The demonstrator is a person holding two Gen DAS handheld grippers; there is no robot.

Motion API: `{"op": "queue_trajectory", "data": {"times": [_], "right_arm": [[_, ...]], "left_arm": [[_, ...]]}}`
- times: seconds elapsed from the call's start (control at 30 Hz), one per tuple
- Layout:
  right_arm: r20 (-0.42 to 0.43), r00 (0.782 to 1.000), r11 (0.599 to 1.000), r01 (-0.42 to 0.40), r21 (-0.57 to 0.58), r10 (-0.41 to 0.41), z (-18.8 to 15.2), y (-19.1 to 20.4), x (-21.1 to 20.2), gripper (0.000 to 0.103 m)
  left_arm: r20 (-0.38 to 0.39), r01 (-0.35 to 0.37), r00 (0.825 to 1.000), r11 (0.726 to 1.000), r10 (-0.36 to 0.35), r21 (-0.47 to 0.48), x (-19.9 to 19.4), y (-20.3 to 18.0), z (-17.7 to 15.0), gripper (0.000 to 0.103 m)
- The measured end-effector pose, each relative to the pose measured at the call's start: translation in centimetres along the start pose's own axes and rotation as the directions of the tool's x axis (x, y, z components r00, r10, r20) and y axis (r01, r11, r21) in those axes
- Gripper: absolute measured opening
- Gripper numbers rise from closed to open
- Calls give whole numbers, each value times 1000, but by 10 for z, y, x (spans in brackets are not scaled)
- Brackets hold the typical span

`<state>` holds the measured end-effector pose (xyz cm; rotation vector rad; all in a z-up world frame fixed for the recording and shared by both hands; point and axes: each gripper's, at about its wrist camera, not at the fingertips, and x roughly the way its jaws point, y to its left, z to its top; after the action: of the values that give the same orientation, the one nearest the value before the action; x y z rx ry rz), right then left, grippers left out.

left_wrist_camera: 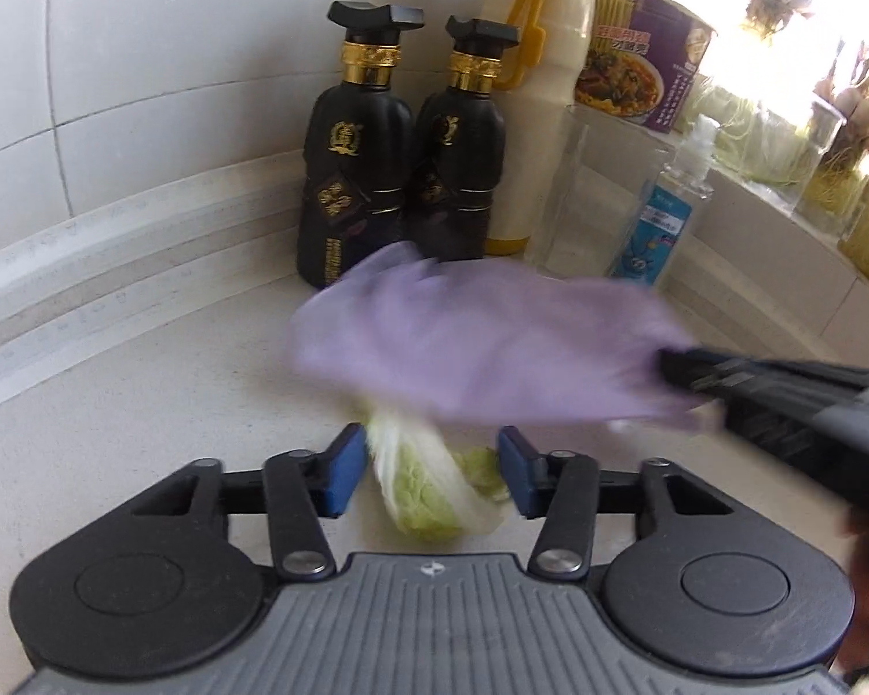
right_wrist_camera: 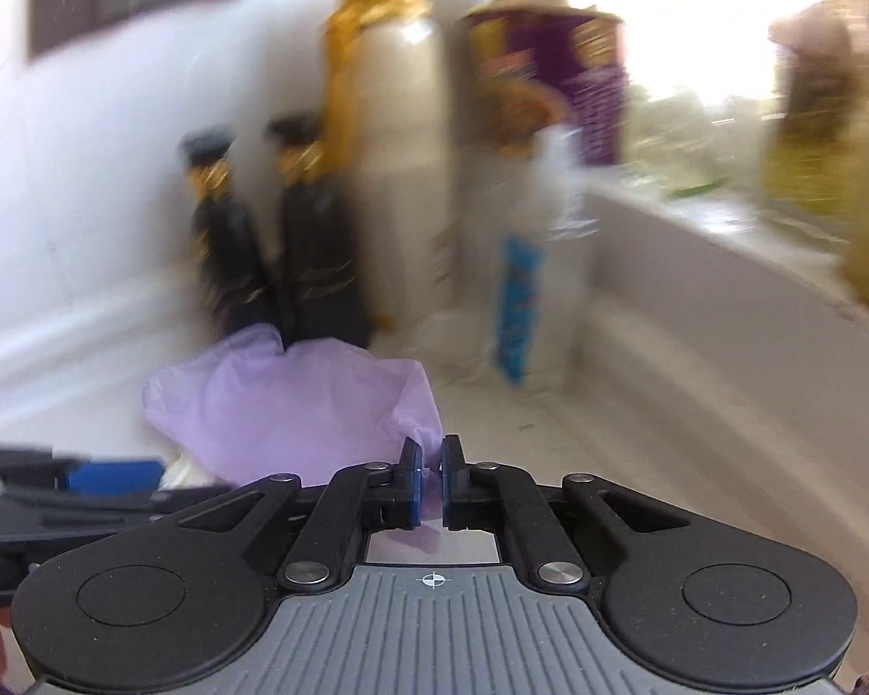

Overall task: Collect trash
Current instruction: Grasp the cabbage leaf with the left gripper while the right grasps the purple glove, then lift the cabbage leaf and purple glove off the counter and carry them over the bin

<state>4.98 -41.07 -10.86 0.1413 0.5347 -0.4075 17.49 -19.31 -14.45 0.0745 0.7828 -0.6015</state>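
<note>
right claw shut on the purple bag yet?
Shut. In the right wrist view the right claw has its pads pinching a fold of the purple bag.

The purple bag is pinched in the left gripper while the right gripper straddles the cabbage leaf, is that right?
No, the sides are swapped. The right wrist view shows the right gripper shut on the purple bag; the left wrist view shows the left gripper straddling the cabbage leaf.

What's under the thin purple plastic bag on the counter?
A pale green cabbage leaf lies partly under the purple plastic bag, on the white counter. The leaf's far end is covered; anything else underneath cannot be seen.
</note>
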Motion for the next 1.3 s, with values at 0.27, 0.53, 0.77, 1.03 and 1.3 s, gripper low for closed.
{"op": "queue_trajectory", "data": {"times": [0.27, 0.53, 0.77, 1.03, 1.3], "right_arm": [[43, 997, 997, 67, 24, -68, 4, -22, -42, 4], [16, 1000, 999, -7, -51, 8, 5, -3, -31, 10], [-65, 985, 985, -161, -58, 157, 3, 21, 1, 14], [-128, 964, 965, -244, -95, 231, -1, 38, 24, 69], [-162, 972, 958, -203, -202, 172, -5, 57, 49, 68]], "left_arm": [[2, -15, 1000, 1000, 15, 8, -3, 4, 0, 16], [1, 11, 1000, 1000, -11, 25, -17, 2, 1, 6], [-16, 25, 1000, 1000, -25, -10, -21, 12, 2, 5], [-36, 40, 998, 998, -42, -55, -20, 28, 5, 5], [-42, 51, 998, 996, -54, -69, -20, 32, 5, 5]]}}
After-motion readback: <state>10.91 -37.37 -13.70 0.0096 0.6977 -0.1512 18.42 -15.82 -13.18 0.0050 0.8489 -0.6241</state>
